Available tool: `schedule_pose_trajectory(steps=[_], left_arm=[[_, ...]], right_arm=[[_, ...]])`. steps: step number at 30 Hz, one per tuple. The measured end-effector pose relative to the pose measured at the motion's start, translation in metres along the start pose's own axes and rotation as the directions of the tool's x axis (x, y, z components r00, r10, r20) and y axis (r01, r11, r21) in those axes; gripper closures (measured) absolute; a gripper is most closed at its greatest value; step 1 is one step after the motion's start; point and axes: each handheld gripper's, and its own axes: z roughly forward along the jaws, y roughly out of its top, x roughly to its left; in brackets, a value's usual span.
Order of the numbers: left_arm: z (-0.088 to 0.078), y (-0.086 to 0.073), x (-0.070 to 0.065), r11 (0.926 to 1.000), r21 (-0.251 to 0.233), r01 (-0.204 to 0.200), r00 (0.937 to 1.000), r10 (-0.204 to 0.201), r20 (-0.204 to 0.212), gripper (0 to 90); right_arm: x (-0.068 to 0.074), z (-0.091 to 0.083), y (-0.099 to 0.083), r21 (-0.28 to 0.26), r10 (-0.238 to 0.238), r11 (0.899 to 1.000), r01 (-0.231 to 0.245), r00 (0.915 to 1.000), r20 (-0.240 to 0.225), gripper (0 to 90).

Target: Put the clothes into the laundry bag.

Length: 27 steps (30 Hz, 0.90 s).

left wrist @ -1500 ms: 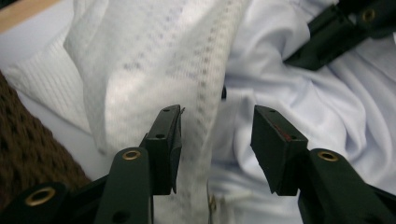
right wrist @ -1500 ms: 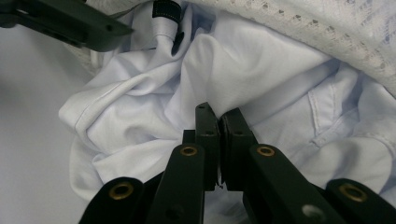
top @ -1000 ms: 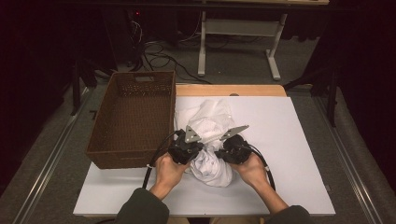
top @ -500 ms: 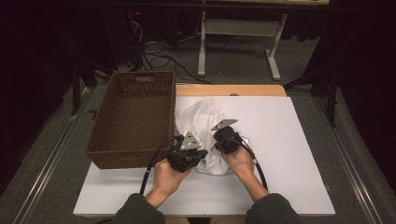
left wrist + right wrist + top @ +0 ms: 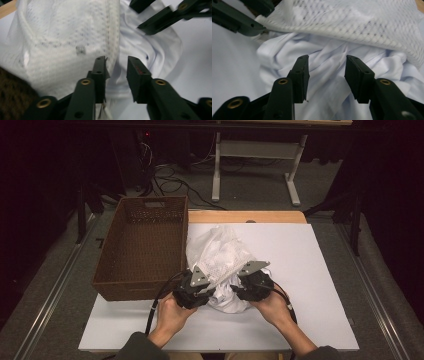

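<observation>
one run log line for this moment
left tongs: just opened, at mesh bag edge | right tongs: just opened over white cloth | basket: empty

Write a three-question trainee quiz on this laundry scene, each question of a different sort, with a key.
1. True or false: the white mesh bag lies inside the brown basket.
2. The basket stands on which side of the white garment in the high view? A left, B right
3. Fill in: the fingers of the right gripper stand ____ over the garment.

Key: 1 false; 2 A; 3 open

High cam overhead, tool cams close, shared cloth (image 5: 220, 260)
</observation>
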Motion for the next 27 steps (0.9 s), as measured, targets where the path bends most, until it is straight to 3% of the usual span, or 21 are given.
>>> schedule_pose_trajectory(steps=[3,6,8,11,14,16,20,23,27], left_arm=[[-0.007,-0.014,0.001,0.9991,0.033,0.026,0.9994,-0.026,-0.022,59.8],[-0.01,-0.031,0.004,0.9954,0.055,0.079,0.9966,-0.078,-0.026,58.0],[-0.008,-0.038,0.005,0.9925,0.083,0.089,0.9958,-0.087,-0.029,57.1],[-0.004,-0.04,0.004,0.9895,0.098,0.106,0.9943,-0.105,-0.023,56.2],[0.006,-0.041,0.0,0.985,0.137,0.105,0.9944,-0.102,-0.026,54.5],[0.013,-0.042,-0.002,0.983,0.155,0.099,0.995,-0.097,-0.023,53.5],[0.019,-0.042,-0.004,0.9827,0.159,0.096,0.9953,-0.092,-0.031,53.5],[0.024,-0.043,0.0,0.9821,0.152,0.111,0.9935,-0.105,-0.044,53.7],[0.029,-0.045,0.004,0.9806,0.151,0.125,0.9916,-0.118,-0.053,53.9]], right_arm=[[0.01,-0.002,-0.004,0.003,-0.028,1.0,0.028,0.999,-0.034,49.3],[0.019,0.005,-0.007,0.028,-0.059,0.998,0.061,0.9959,-0.068,47.3],[0.023,0.012,-0.007,0.061,-0.068,0.995,0.073,0.9942,-0.083,43.9],[0.026,0.024,-0.005,0.082,-0.07,0.994,0.078,0.9936,-0.088,41.3],[0.029,0.033,-0.001,0.1,-0.091,0.99,0.097,0.9938,-0.064,41.5],[0.03,0.037,0.0,0.112,-0.088,0.989,0.093,0.9951,-0.045,48.4],[0.032,0.036,0.002,0.061,-0.127,0.99,0.128,0.9918,-0.019,77.3],[0.033,0.032,0.002,0.052,-0.146,0.988,0.147,0.9891,-0.014,83.7],[0.03,0.029,0.003,0.031,-0.125,0.992,0.126,0.9918,-0.023,85.0]])
